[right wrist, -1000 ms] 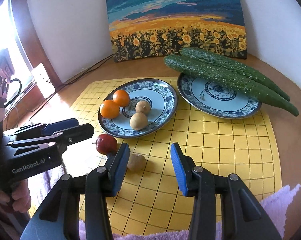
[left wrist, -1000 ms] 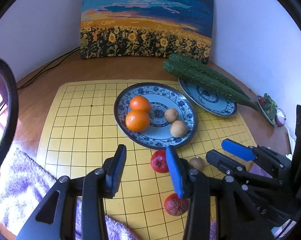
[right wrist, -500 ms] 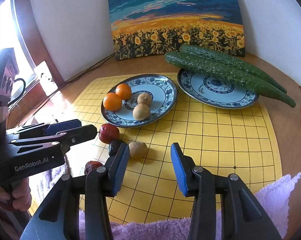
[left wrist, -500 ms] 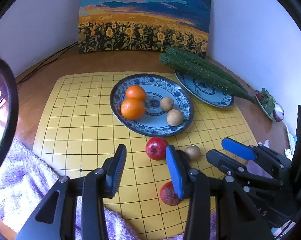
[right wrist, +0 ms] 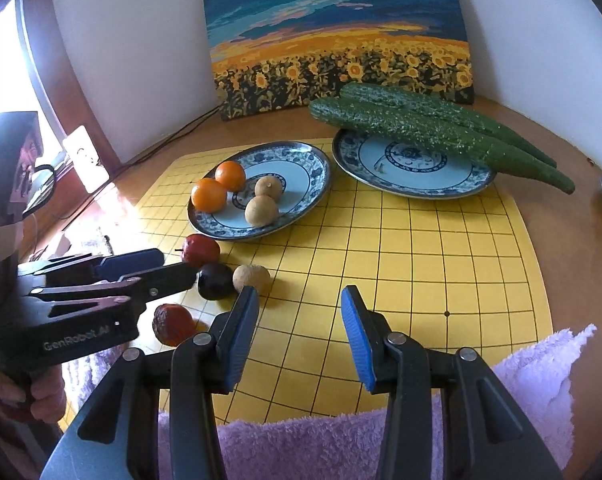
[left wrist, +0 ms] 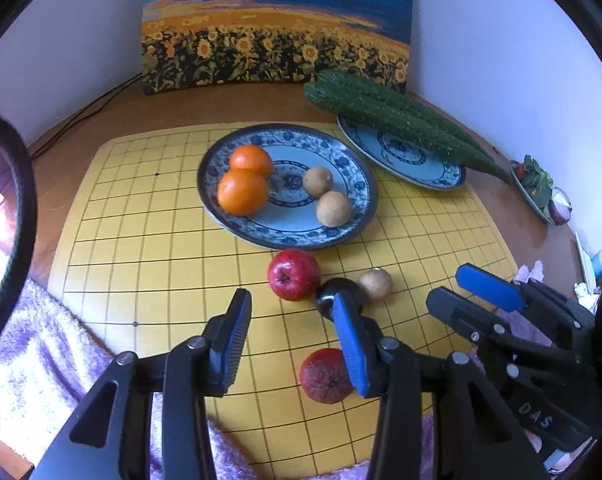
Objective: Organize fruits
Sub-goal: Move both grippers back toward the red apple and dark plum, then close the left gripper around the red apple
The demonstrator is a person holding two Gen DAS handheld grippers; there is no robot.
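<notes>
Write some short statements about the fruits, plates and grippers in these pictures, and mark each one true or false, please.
1. Two oranges lie on the near plate. True.
2. The cucumbers lie flat on the yellow mat. False: they rest across the far plate.
3. The left gripper is shut on the red apple. False: it is open and holds nothing.
4. The dark fruit lies on the mat between the red apple and a brown fruit. True.
5. The right gripper is open. True.
</notes>
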